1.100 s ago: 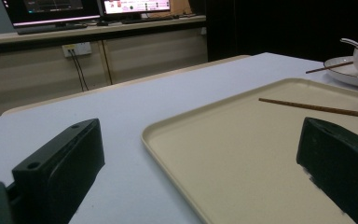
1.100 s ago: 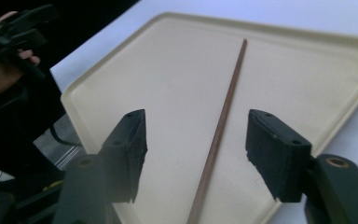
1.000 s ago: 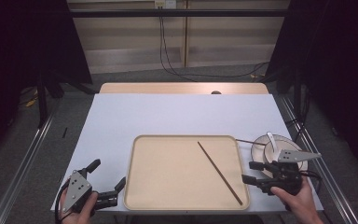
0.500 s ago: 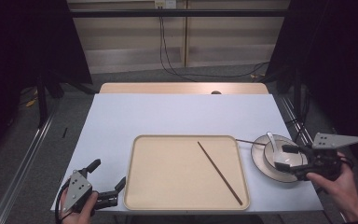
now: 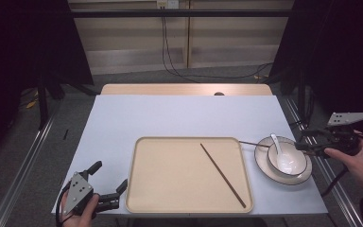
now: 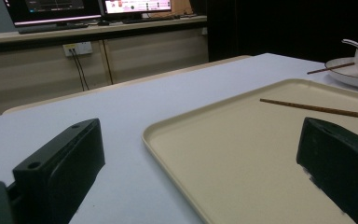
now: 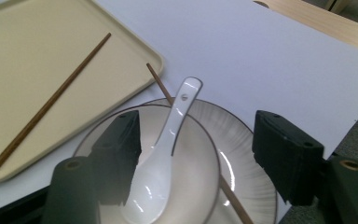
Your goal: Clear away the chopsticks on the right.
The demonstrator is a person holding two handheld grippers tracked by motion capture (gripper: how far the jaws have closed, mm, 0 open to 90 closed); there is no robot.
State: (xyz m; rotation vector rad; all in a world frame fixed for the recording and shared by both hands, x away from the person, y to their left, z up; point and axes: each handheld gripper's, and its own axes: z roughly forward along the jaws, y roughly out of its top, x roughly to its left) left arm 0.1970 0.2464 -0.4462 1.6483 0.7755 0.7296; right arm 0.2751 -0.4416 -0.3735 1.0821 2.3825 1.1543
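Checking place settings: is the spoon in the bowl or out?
In: the spoon lies in the bowl, its handle sticking over the rim.

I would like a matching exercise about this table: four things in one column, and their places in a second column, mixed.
Things:
1. spoon
2. chopstick on the tray
3. second chopstick
4. bowl

Places:
A. stands on the plate
B. lies diagonally, flat on the beige surface
C. rests inside the bowl
D. leans from the plate's rim toward the tray

Pairs: 1-C, 2-B, 3-D, 4-A
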